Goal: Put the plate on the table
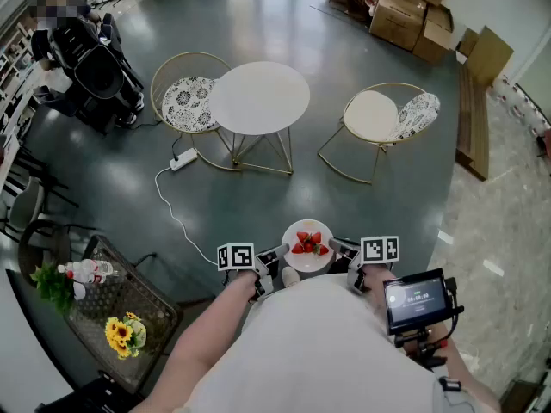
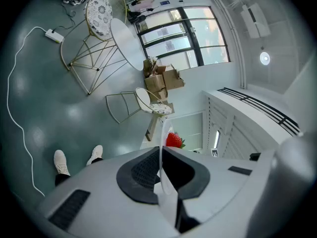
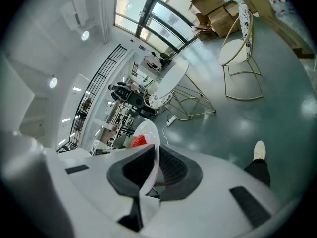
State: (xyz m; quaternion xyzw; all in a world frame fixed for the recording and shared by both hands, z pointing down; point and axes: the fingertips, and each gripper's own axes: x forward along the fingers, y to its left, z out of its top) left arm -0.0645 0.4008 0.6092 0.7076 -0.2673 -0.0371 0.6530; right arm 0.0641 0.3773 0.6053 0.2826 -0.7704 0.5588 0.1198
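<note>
Low and to the left of the left jaws, a wire basket (image 1: 129,304) with yellow flowers (image 1: 123,334) and bottles (image 1: 88,271) is seen. A white cable (image 1: 169,206) is laid across the grey floor (image 1: 112,188) ahead of and left of the left jaws, ending in a power strip (image 1: 183,159). Well ahead of both pairs of jaws a round white worktop (image 1: 259,97) is stood, flanked by a patterned chair (image 1: 188,101) on its left and a second gold-framed chair (image 1: 383,119) on its right. Cardboard boxes (image 1: 413,7) are stacked far ahead and to the right.

The plate (image 1: 307,246), loaded with strawberries (image 1: 310,244), is held in the air between the two grippers, well apart from the worktop, with floor between them. The left gripper (image 1: 274,258) is closed on the plate's left rim; in the left gripper view the rim (image 2: 160,155) is seen edge-on, pinched between the dark pads (image 2: 146,170), with a strawberry (image 2: 173,139) just beyond them. The right gripper (image 1: 340,249) is closed on the opposite rim, which is clamped between its pads (image 3: 171,167) in the right gripper view, the plate (image 3: 150,132) rising just past them. Both grippers are held close in front of the torso and turned inward toward each other. A small screen (image 1: 417,298) is mounted right of the right jaws.
</note>
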